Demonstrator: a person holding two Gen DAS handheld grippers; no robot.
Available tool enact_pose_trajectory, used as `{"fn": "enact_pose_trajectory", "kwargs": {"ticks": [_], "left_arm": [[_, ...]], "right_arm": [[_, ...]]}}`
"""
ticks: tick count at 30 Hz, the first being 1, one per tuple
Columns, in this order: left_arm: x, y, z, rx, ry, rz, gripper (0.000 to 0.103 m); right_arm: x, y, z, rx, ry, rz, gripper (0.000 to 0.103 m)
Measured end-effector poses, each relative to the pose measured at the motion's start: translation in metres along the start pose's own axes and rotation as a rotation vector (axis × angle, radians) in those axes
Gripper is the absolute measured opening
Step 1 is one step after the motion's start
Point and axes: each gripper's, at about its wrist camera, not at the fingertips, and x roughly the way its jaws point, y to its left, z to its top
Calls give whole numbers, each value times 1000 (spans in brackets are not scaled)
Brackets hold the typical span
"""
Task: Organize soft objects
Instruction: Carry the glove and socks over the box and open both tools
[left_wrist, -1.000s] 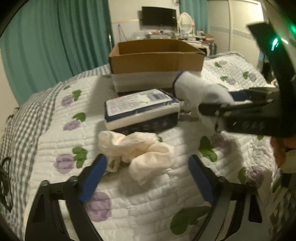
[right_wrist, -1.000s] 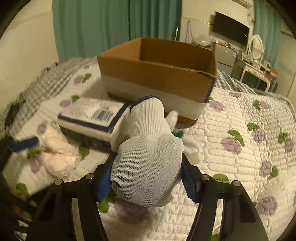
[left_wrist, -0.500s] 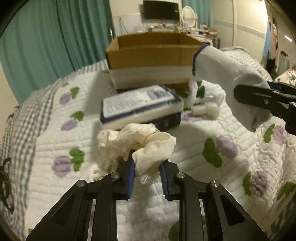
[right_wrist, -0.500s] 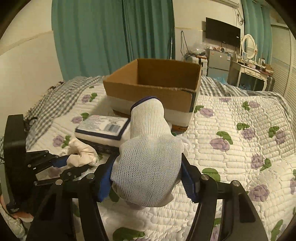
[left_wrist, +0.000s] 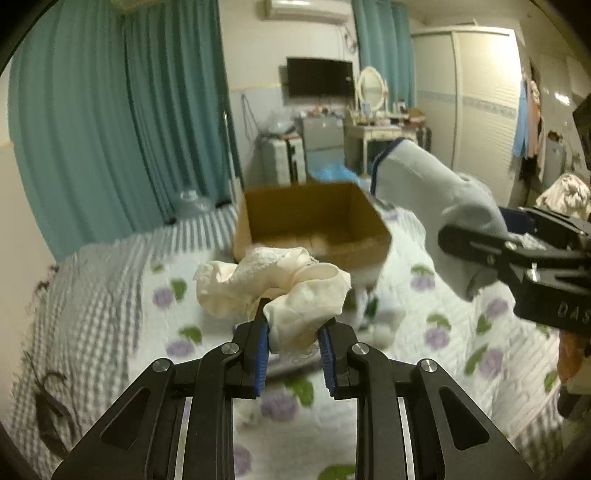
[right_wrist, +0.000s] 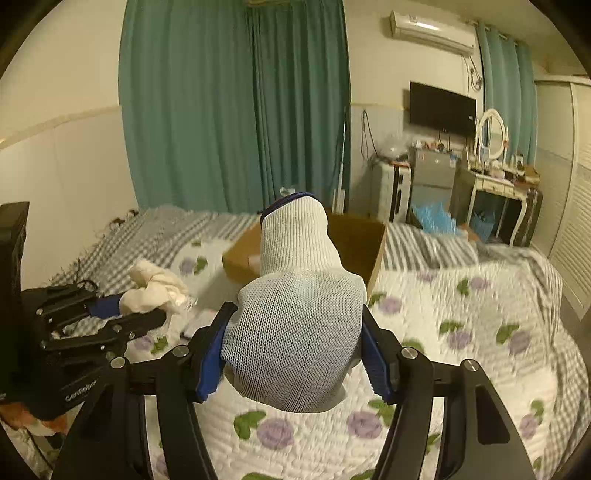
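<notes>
My left gripper (left_wrist: 294, 349) is shut on a crumpled cream cloth (left_wrist: 273, 284) and holds it in the air above the quilt, in front of an open cardboard box (left_wrist: 314, 221). My right gripper (right_wrist: 295, 354) is shut on a white knit glove with a blue cuff (right_wrist: 295, 314), also lifted, with the box (right_wrist: 354, 240) behind it. The glove (left_wrist: 436, 206) and right gripper show at the right of the left wrist view. The left gripper with the cloth (right_wrist: 155, 288) shows at the left of the right wrist view.
A bed with a white flowered quilt (right_wrist: 461, 332) and a grey checked blanket (left_wrist: 92, 295) lies below. Small white items (left_wrist: 384, 325) lie blurred on the quilt near the box. Teal curtains, a TV and a dressing table stand behind the bed.
My left gripper closed on the cream cloth and lifted it off the quilt. Both grippers rose, so the box's inside now shows. The right gripper kept hold of the glove.
</notes>
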Motion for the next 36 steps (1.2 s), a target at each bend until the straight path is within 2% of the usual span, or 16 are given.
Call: {"fn": "enact_pose_trajectory", "kwargs": {"ticks": [6, 13, 18, 20, 24, 29, 30, 31, 32, 33, 36], "left_arm": [[6, -3, 51, 31, -65, 24, 23], [67, -3, 102, 65, -94, 61, 23], [122, 5, 111, 56, -70, 42, 23], [150, 7, 109, 62, -36, 36, 23], [202, 6, 101, 70, 36, 30, 23], [227, 6, 94, 80, 52, 49, 29], [230, 6, 92, 79, 73, 46, 45], [233, 6, 91, 67, 89, 49, 68], [231, 6, 91, 51, 83, 62, 76], [227, 8, 90, 40, 67, 75, 81], [214, 8, 94, 35, 57, 95, 81]], "right_arm": [[-8, -6, 44, -22, -54, -13, 63], [27, -23, 96, -18, -81, -44, 63], [76, -42, 118, 8, -75, -49, 63], [104, -49, 121, 14, -56, -55, 63], [156, -65, 115, 46, 2, -50, 63], [204, -79, 97, 77, 42, -25, 66], [208, -80, 95, 78, 41, -25, 68], [209, -81, 91, 80, 36, -33, 78], [209, -84, 90, 85, 29, -37, 90], [208, -85, 88, 91, 19, -38, 92], [196, -86, 90, 94, -12, -42, 92]]}}
